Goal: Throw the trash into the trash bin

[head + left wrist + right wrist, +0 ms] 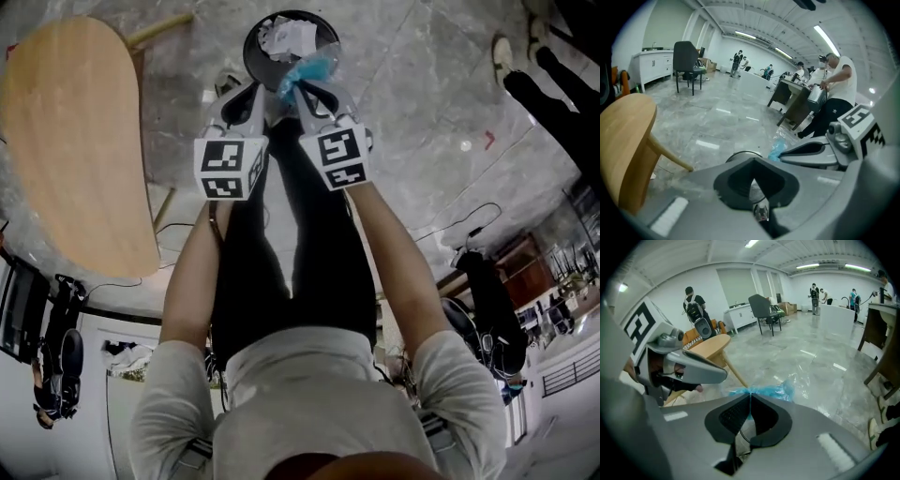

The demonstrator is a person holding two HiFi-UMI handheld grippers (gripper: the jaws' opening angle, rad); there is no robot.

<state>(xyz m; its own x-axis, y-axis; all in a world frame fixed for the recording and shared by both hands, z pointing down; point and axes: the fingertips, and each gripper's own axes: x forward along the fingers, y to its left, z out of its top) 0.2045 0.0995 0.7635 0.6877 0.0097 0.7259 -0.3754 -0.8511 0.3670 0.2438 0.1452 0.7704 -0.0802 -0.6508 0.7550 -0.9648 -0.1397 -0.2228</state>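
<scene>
Head view: right gripper (300, 90) pinching blue wrapper (310, 67), left gripper (260, 89) closed empty, both half-hiding bin (249, 49)

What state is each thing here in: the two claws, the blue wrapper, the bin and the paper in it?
trash bin: upright on the floor, no lid.
white paper: crumpled, lying inside the trash bin.
left gripper: shut, nothing in it.
right gripper: shut on the blue plastic wrapper.
blue plastic wrapper: crumpled, pinched at one end, over the trash bin's near rim.
</scene>
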